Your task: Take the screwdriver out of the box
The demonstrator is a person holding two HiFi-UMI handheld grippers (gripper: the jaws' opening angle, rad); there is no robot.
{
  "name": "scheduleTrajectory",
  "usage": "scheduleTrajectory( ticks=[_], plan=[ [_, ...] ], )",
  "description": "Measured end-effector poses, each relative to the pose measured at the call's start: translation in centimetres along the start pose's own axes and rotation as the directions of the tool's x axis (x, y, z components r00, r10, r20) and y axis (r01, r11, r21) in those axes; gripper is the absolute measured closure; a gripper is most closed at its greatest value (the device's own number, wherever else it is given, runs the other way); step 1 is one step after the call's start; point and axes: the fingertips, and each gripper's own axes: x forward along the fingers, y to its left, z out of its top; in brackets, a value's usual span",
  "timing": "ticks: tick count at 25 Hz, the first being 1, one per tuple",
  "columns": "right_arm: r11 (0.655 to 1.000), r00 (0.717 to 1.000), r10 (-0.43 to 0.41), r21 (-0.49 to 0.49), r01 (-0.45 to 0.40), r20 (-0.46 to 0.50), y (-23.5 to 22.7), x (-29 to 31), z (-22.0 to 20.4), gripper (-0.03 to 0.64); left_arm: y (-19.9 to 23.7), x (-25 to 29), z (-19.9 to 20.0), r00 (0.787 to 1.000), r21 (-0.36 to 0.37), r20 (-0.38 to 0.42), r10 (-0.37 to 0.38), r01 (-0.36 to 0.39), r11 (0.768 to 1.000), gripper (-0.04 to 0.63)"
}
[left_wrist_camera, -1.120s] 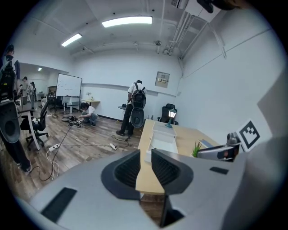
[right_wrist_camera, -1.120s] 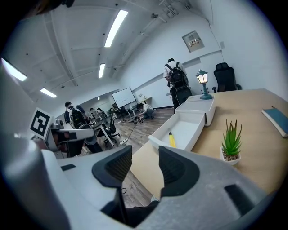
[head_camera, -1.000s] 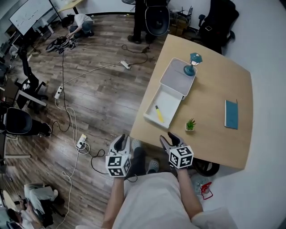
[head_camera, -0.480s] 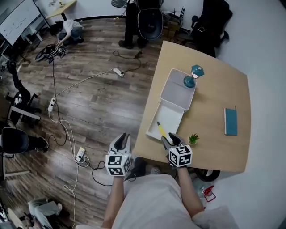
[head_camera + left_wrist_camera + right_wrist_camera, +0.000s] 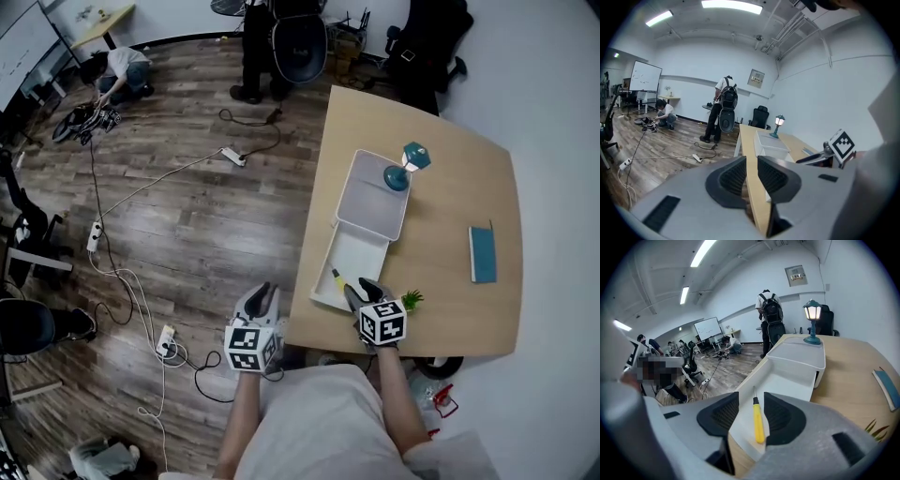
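Your left claw (image 5: 260,296) hung off the near left corner of the worktop (image 5: 450,309), over the wooden floor (image 5: 187,216), with a power strip (image 5: 167,339) lying on the floor to its left. Its jaws stood a narrow gap apart with nothing between them, only the worktop edge showing beyond. The white box (image 5: 370,202) lay open along the worktop's left edge, deeper half farther from you, shallow half nearer. The screwdriver (image 5: 337,279), yellow-handled, lay flat in the shallow half near its front end, shaft pointing away from you, not lifted. Your right claw (image 5: 362,290) was tilted down over that near end. Its jaws stood wide and had just been closing a little; the screwdriver sat in line between them, with the pads clear of the handle on both sides. Just right of that claw stood a small green plant (image 5: 410,300). A teal lamp (image 5: 401,169) stood by the box's far right corner. A blue book (image 5: 482,253) lay well apart, toward the right edge.
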Motion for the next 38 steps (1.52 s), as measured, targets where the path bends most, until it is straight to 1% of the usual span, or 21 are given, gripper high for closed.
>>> scheduleTrajectory(
  ticks=[6,11,17,22,26,33,35,38],
  plan=[
    [1.0,0.994,0.012,-0.015,-0.014,-0.106,-0.2,2.0,-0.1,0.445,0.5,1.4,0.6,0.998,0.032,0.002,-0.055,0.055,0.998,0.525],
    [0.999,0.983,0.022,-0.033,-0.028,-0.182,-0.1,3.6,-0.9,0.442,0.8,1.4,1.3,0.997,0.094,-0.009,-0.082,0.082,0.992,0.525],
    [0.999,0.97,0.021,-0.038,-0.031,-0.24,-0.2,5.6,-1.9,0.442,1.0,2.1,0.9,0.993,0.093,-0.014,-0.116,0.116,0.989,0.525],
    [0.998,0.955,0.009,-0.055,-0.026,-0.296,-0.4,6.7,-2.9,0.442,0.4,2.8,0.9,0.989,0.115,-0.024,-0.149,0.151,0.982,0.525],
    [0.998,0.936,-0.012,-0.06,-0.009,-0.351,-0.6,7.4,-3.8,0.443,0.4,3.1,1.3,0.988,0.134,-0.018,-0.157,0.158,0.978,0.525],
    [0.986,0.911,-0.076,-0.165,0.009,-0.406,-1.2,8.4,-4.5,0.443,0.6,3.6,1.0,0.985,0.129,-0.028,-0.168,0.17,0.977,0.526],
    [0.986,0.902,-0.078,-0.167,0.006,-0.424,-1.2,8.6,-4.6,0.443,0.8,3.7,1.0,0.985,0.127,-0.03,-0.169,0.171,0.977,0.526],
    [0.989,0.884,-0.06,-0.146,-0.009,-0.463,-1.1,9.0,-4.9,0.447,1.0,3.7,0.9,0.985,0.127,-0.034,-0.167,0.17,0.977,0.526]
  ],
)
